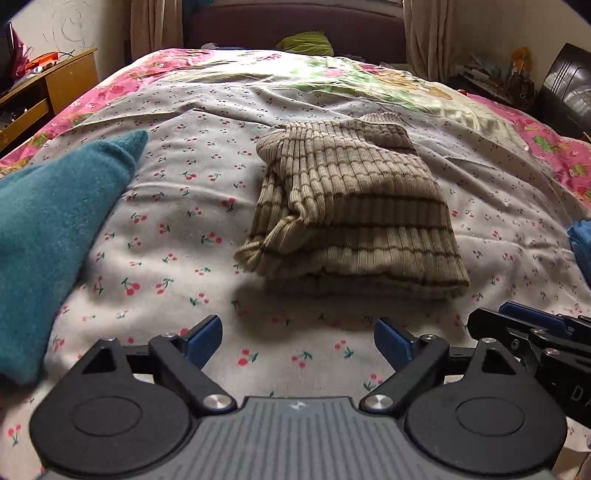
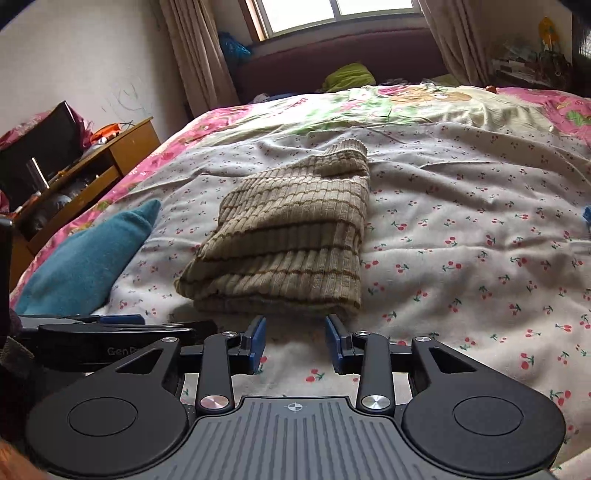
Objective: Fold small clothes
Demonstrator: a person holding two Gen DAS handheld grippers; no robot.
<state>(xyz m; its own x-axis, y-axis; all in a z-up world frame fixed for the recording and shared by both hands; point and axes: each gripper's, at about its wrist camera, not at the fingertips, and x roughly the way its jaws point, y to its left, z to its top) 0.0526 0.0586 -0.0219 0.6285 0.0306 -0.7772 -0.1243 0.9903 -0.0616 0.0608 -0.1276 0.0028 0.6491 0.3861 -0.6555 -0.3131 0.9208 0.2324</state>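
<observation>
Folded striped ribbed sweater (image 1: 351, 210) lies at twelve o'clock; left gripper (image 1: 297, 341) gapes wide, right gripper (image 2: 295, 341) partly open, both empty.

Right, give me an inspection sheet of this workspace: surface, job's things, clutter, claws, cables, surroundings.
Surface: bed with a cherry-print sheet, wrinkled, over a pink floral cover.
Job's things: striped ribbed sweater, folded into a compact stack, lying free on the sheet.
Clutter: teal garment to the sweater's left; blue cloth at the right edge; green cloth by the headboard.
Claws: left claw wide open, empty; right claw open, empty; both just short of the sweater's near edge.
Cables: nothing seen.
Surroundings: wooden side table piled with items, curtains, window.
</observation>
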